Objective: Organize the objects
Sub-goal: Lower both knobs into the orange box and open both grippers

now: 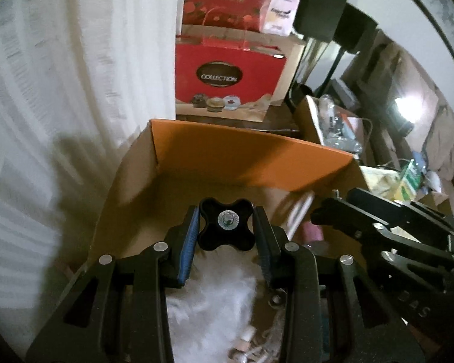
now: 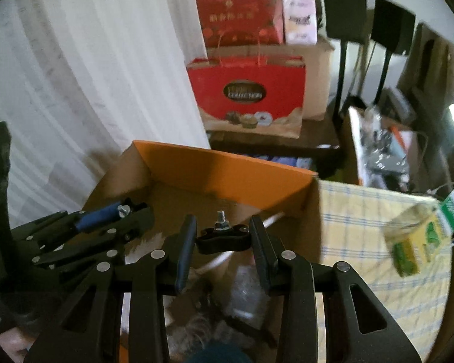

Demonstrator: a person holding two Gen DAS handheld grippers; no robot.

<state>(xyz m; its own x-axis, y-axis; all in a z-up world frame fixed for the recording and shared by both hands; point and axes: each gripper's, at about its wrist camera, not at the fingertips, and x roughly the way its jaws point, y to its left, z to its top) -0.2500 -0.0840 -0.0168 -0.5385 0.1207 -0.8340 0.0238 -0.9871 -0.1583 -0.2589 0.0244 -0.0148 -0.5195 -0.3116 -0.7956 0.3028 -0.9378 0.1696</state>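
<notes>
Two identical parts are in transit over an open cardboard box with an orange inner wall point(image 1: 248, 151). Each is a black four-lobed plastic knob with a metal screw through its centre.

The left gripper point(image 1: 227, 230) is seen with its jaws clamped on the first knob point(image 1: 226, 224); the blue pad point(image 1: 189, 242) presses one lobe and the opposite pad presses the other. The knob sits at the very tip of the jaws, face-on to the camera, so its screw axis is judged to run roughly back along the fingers.

The right gripper point(image 2: 222, 239) is likewise clamped on the second knob point(image 2: 222, 239), held at the fingertips between the jaws. That knob lies flat across the gap, and its threaded screw point(image 2: 221, 223) points upward in the right wrist view, away from the box floor.

Below and behind both sets of jaws, loose items are seen inside the box: white fluffy material point(image 1: 215, 296) under the left jaws and a white rod point(image 1: 299, 211) beyond them to the right. A yellow-and-green drink carton point(image 2: 417, 242) stands on a checked cloth point(image 2: 363, 211) well to the right of the right jaws.

The step in hand is judged to be carriage to the box. The next move would call for lowering each knob towards a free patch of floor and then parting the jaws; a knob released high up could bounce or roll on its lobes.
</notes>
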